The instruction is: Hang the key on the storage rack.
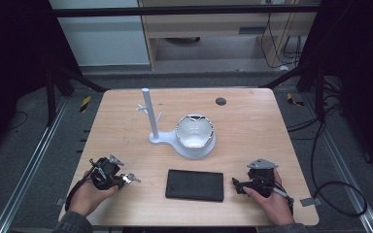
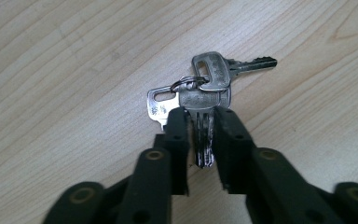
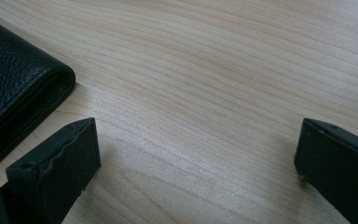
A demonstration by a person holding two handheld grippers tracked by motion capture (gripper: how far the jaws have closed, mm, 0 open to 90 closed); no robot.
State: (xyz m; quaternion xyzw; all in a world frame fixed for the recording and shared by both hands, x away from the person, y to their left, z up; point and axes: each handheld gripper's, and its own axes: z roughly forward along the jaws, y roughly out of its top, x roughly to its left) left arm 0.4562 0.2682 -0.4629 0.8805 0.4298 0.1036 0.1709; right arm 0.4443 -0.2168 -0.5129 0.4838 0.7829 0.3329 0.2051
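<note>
left gripper has its jaws nearly closed around one key of the bunch of keys on the table; right gripper gapes wide, holding nothing, wallet between them, white stand further back

Key heads: bore stamped marks, too blurred and small to be read.
Wallet: showed no lettering that could be made out.
Table: carried no legible sign or number.

Wallet btwn hands, rest free
</note>
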